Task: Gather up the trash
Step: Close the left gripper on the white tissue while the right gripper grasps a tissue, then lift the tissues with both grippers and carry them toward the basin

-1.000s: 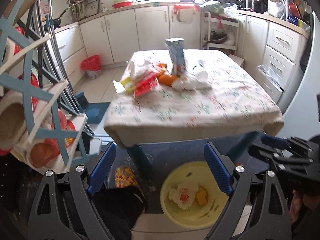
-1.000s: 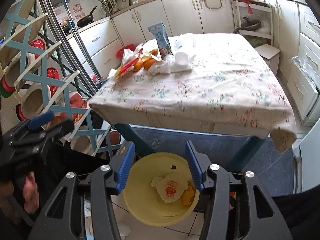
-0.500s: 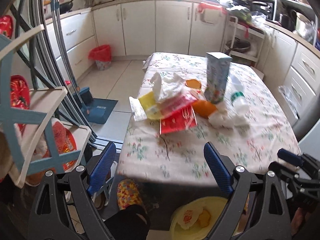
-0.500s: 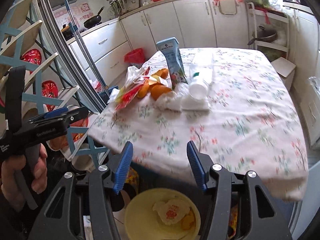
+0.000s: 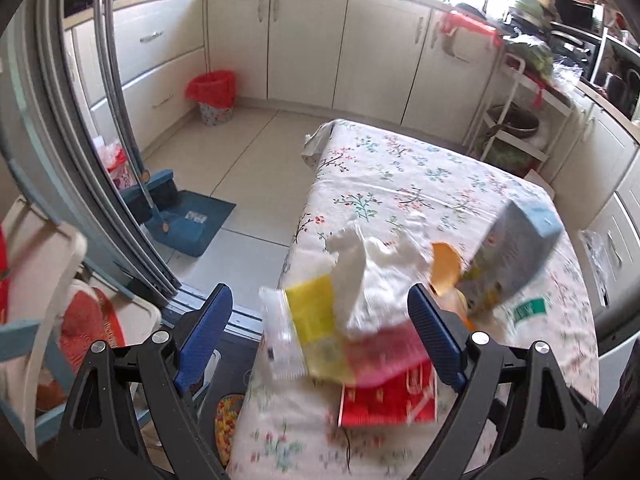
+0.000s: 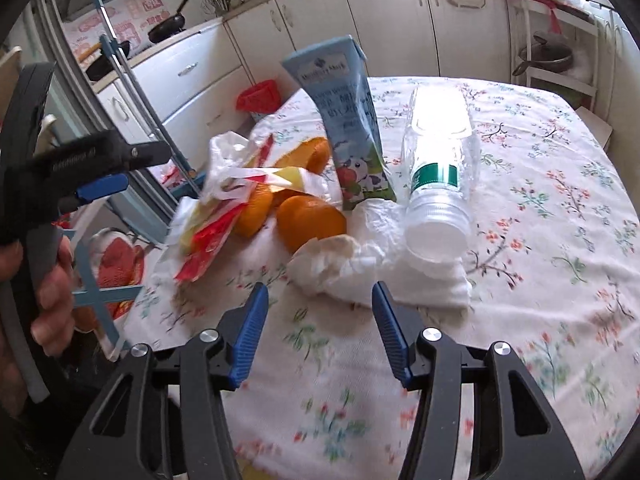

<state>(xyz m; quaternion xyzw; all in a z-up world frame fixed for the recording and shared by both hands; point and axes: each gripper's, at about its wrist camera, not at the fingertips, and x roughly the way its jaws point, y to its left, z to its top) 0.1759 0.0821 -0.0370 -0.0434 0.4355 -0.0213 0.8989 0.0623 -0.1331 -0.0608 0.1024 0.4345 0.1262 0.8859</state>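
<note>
The left gripper [image 5: 320, 332] stood wide open over the near edge of the table [image 5: 420, 184], nothing pinched — between its blue pads lay the blurred yellow-and-red wrapper [image 5: 320, 336] with a white bag [image 5: 372, 272] bunched on top. Just right of that was an orange peel [image 5: 444, 264], and beyond it the blue carton [image 5: 512, 256], leaning. A red packet [image 5: 388, 396] lay flat below the wrapper.

The right gripper [image 6: 316, 332] hung about half open, empty, above bare tablecloth. Just ahead of its pads sat a crumpled tissue [image 6: 332, 264], touching a folded white napkin [image 6: 432, 280]. On the napkin lay a clear bottle [image 6: 438, 168] on its side, mouth toward the camera. The carton [image 6: 344, 120] stood tilted behind the tissue, with orange peels [image 6: 308, 220] at its foot — and left of those the wrapper and bag [image 6: 224, 184] in a heap. At the left edge a hand [image 6: 48, 280] gripped the other gripper's handle.

Off the table, a red bin [image 5: 212, 96] stood by the cabinets [image 5: 304, 44], well apart from the trash, and a blue dustpan [image 5: 180, 216] lay on the floor.
</note>
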